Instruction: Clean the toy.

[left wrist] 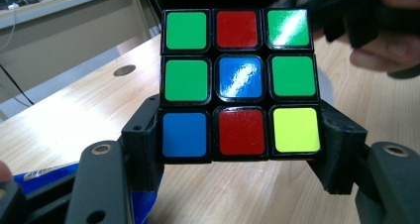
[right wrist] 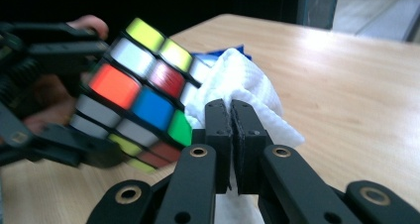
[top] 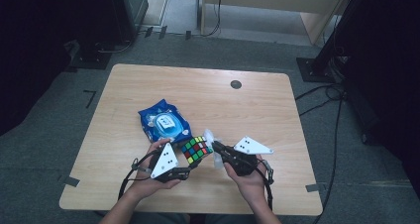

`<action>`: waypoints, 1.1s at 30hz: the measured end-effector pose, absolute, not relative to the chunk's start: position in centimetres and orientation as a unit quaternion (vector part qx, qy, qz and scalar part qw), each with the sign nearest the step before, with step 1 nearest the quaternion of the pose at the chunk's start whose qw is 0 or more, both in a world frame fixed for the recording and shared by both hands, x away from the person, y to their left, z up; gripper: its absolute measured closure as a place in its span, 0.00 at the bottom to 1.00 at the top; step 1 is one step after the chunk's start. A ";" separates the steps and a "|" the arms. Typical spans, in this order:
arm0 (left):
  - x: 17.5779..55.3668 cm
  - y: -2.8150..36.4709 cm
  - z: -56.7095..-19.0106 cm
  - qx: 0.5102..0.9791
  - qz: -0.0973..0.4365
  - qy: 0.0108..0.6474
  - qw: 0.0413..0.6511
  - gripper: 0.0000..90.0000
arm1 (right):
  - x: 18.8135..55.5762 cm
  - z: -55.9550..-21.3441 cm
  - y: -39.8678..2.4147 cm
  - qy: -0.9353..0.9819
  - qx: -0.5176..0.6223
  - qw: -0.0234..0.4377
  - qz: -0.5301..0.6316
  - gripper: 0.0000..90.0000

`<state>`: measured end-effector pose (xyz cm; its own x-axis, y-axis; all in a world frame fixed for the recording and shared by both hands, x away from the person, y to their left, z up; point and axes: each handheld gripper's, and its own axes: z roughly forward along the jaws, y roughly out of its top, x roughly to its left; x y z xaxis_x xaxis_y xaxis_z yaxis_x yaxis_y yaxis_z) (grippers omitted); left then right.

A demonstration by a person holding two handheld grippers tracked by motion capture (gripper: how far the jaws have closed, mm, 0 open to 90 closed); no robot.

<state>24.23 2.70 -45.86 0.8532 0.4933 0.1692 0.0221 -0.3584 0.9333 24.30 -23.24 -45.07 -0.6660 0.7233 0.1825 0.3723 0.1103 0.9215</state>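
Right gripper view: wiping step under way, judging by right gripper (right wrist: 232,135) clenched on white crumpled wipe (right wrist: 242,92) against multicoloured plastic puzzle cube (right wrist: 143,95), clamped above the table in left gripper (left wrist: 241,157). Next: rubbing across the face.

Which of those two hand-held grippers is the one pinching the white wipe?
The right hand-held gripper: its jaws are pressed together on the white wipe. The left hand-held gripper instead clamps the puzzle cube by its sides.

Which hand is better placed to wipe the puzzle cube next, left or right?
Right, probably. The right claw is shut on the white wipe, which sits right beside the cube. The left claw is busy gripping the cube.
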 end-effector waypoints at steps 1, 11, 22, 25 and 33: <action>24.3 2.8 -45.8 0.794 0.217 0.164 0.544 0.38 | 24.4 -45.3 -23.3 0.730 0.380 0.158 0.546 0.98; 24.8 3.6 -45.6 0.786 0.218 0.181 0.549 0.38 | 25.8 -46.7 -25.7 0.726 0.420 0.185 0.512 0.98; 25.0 3.7 -45.8 0.787 0.214 0.186 0.547 0.38 | 26.0 -46.8 -26.2 0.719 0.429 0.200 0.509 0.98; 25.0 3.7 -45.7 0.787 0.215 0.186 0.547 0.38 | 26.1 -47.0 -26.2 0.718 0.435 0.211 0.501 0.98; 25.2 4.0 -45.6 0.785 0.214 0.193 0.549 0.38 | 26.3 -47.2 -27.4 0.702 0.446 0.220 0.510 0.78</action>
<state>25.20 4.01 -45.61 0.8339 0.5379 0.1233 0.0690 -0.3232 0.9438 26.34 -27.40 -47.24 -0.5056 0.8502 0.1467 0.4020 0.0817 0.9120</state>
